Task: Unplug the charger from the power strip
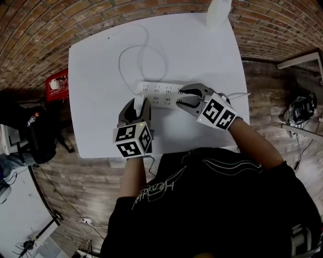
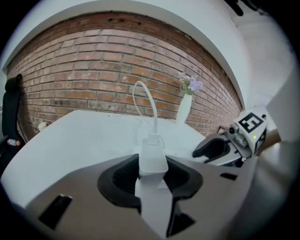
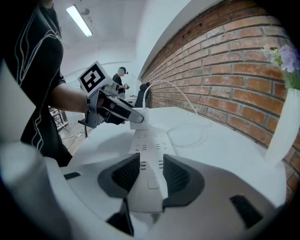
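Note:
A white power strip (image 1: 159, 94) lies across the white table (image 1: 96, 116). My right gripper (image 1: 185, 97) is shut on its right end; in the right gripper view the pads flank the strip (image 3: 147, 154) on both sides. My left gripper (image 1: 136, 108) is shut on the white charger (image 1: 137, 102) at the strip's left end. In the left gripper view the charger (image 2: 152, 157) stands upright between the jaws, its cable (image 2: 150, 101) arching upward. From the right gripper view the charger (image 3: 140, 117) meets the strip's far end; whether its prongs are seated is hidden.
The charger's cable (image 1: 144, 53) loops over the far half of the table. A white vase (image 1: 218, 12) with flowers stands at the far right edge, by the brick wall (image 2: 93, 79). A red box (image 1: 58, 83) sits on the floor left of the table.

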### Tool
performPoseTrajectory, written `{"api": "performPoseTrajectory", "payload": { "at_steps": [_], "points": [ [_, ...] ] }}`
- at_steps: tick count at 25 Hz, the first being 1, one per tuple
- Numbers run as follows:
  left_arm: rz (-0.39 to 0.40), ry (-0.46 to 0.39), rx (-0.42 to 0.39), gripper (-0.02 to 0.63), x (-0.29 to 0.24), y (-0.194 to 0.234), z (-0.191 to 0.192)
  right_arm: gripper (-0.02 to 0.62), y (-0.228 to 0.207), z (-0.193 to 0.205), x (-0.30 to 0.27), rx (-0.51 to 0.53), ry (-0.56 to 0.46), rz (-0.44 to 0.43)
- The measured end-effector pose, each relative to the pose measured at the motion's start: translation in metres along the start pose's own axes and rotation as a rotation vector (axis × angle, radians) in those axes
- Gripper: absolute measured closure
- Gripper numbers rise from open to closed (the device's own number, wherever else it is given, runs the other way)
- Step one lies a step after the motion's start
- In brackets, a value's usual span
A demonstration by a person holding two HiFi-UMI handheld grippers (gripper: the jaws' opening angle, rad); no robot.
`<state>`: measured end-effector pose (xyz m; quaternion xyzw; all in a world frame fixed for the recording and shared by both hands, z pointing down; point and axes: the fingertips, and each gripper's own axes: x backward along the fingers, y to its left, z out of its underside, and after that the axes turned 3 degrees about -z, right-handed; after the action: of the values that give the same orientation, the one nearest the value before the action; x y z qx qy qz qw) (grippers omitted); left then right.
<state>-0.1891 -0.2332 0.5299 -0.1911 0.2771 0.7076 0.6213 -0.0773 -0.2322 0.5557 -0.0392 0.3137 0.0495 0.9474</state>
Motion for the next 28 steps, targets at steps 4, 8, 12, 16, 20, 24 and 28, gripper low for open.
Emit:
{"api": "performPoseTrajectory", "payload": {
  "at_steps": [4, 8, 12, 16, 20, 24, 28],
  "points": [
    [-0.034, -0.004, -0.091, 0.469, 0.0011, -0.002, -0.0012, 0.46, 0.0005, 0.0002, 0.0003, 0.0, 0.0, 0.003],
    [-0.069, -0.027, -0.214, 0.472, 0.0032, -0.0074, -0.0038, 0.46, 0.0, -0.0003, 0.0007, -0.007, -0.004, -0.004],
    [-0.014, -0.014, -0.084, 0.469, 0.0025, -0.0033, -0.0011, 0.46, 0.0004, 0.0001, 0.0005, 0.001, -0.001, -0.005],
    [-0.008, -0.016, -0.024, 0.468, 0.0031, 0.0001, -0.0018, 0.46, 0.0012, -0.0003, -0.0005, 0.003, -0.001, -0.006],
    [-0.061, -0.037, -0.213, 0.471, 0.0053, -0.0068, -0.0059, 0.46, 0.0004, -0.0012, 0.0, -0.003, -0.007, -0.006],
    [-0.015, -0.023, -0.089, 0.471, 0.0049, -0.0024, -0.0032, 0.46, 0.0008, -0.0011, -0.0004, 0.002, -0.008, -0.005],
    [0.023, -0.016, 0.02, 0.466, 0.004, 0.0009, -0.0036, 0.462, 0.0013, -0.0009, -0.0004, 0.017, -0.007, 0.0]
  ]
}}
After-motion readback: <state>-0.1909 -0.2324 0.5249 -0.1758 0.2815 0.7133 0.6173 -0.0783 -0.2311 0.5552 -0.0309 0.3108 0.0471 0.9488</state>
